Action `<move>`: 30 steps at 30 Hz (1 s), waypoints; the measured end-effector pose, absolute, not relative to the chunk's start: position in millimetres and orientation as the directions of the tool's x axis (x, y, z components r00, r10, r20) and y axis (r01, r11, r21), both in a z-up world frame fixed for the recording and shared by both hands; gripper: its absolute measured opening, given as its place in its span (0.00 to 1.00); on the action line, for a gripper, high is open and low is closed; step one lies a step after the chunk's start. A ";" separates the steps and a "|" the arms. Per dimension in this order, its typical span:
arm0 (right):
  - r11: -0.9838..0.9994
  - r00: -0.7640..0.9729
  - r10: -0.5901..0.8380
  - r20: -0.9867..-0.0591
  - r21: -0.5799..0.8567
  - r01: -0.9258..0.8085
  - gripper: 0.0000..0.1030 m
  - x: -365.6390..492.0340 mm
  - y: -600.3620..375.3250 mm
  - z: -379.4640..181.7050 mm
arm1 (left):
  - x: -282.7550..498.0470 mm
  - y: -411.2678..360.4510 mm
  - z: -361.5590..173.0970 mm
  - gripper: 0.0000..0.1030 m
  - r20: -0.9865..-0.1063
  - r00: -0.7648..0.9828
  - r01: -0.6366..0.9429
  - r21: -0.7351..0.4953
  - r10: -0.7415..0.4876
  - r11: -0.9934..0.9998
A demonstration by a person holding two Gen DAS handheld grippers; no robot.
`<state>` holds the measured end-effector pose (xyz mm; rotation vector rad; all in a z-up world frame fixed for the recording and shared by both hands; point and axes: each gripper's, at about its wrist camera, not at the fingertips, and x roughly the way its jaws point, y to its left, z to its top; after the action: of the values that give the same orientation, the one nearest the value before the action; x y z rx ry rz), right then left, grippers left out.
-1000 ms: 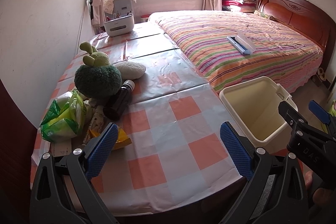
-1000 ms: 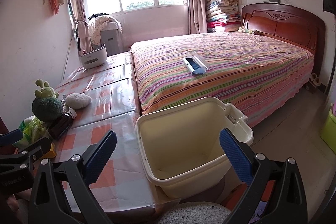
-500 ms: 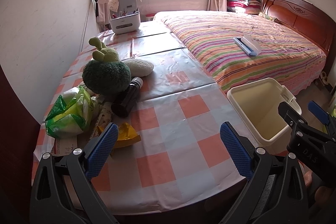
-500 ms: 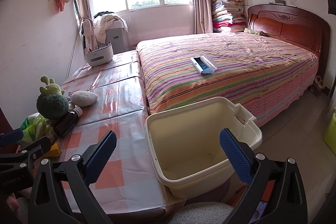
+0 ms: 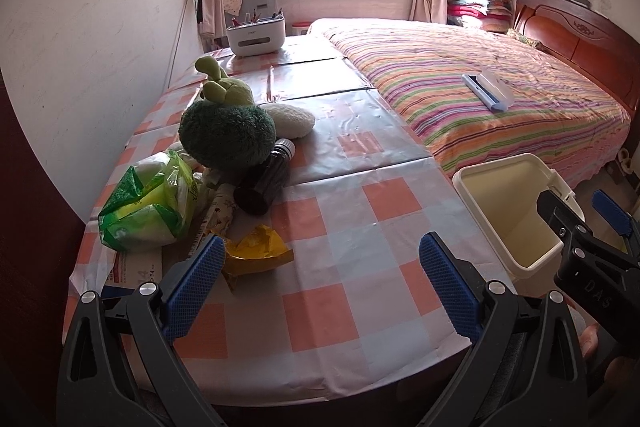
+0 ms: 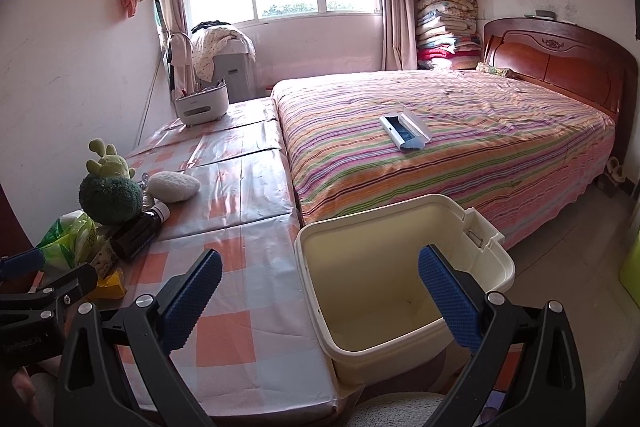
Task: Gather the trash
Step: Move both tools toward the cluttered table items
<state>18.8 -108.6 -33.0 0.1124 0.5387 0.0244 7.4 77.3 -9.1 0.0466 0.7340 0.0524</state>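
Note:
A crumpled yellow wrapper [image 5: 256, 253] lies on the checked table [image 5: 352, 227], just ahead of my left gripper [image 5: 320, 291], which is open and empty above the table's near edge. A green plastic bag [image 5: 146, 203], a patterned paper wrapper [image 5: 218, 213] and a dark brown bottle [image 5: 266, 179] lie behind it. The cream bin [image 6: 400, 287] stands at the table's right edge, empty inside. My right gripper [image 6: 320, 297] is open over the bin's near rim. The right gripper [image 5: 580, 227] also shows at the right of the left wrist view.
A green plush toy [image 5: 226, 131] and a white pillow-like plush [image 5: 290, 121] sit behind the trash. A white organiser box [image 5: 256, 37] stands at the table's far end. A striped bed [image 6: 440, 139] with a white-blue case [image 6: 404, 131] runs along the table.
Both grippers have pulled back and tilted up a little, so the table and bin sit lower in view. Both stay open and nothing on the table has moved.

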 end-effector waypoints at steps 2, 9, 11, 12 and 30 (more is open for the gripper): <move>0.994 0.862 0.057 -0.504 0.107 -0.003 0.93 18.8 -105.5 -32.2 | 6.2 78.7 -8.8 0.93 -0.666 0.743 -0.038 0.061 0.069 0.997; 0.991 0.867 0.080 -0.493 0.136 -0.014 0.93 19.2 -105.4 -29.3 | 4.7 82.7 -10.0 0.93 -0.670 0.739 -0.048 0.057 0.074 0.997; 0.989 0.866 0.080 -0.493 0.146 -0.009 0.93 19.7 -106.7 -29.1 | 4.7 83.0 -9.9 0.93 -0.668 0.740 -0.051 0.058 0.077 0.997; 0.988 0.865 0.082 -0.495 0.153 -0.006 0.93 20.0 -107.8 -29.5 | 4.6 82.9 -10.0 0.93 -0.668 0.740 -0.051 0.058 0.077 0.997; 0.973 0.867 0.129 -0.481 0.231 -0.016 0.93 20.5 -114.8 -29.3 | 2.1 86.3 -9.4 0.93 -0.666 0.742 -0.055 0.051 0.075 0.997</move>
<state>20.5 -114.8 -29.3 0.2231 0.5171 0.0765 2.1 86.3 -9.4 0.0288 0.7316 0.0712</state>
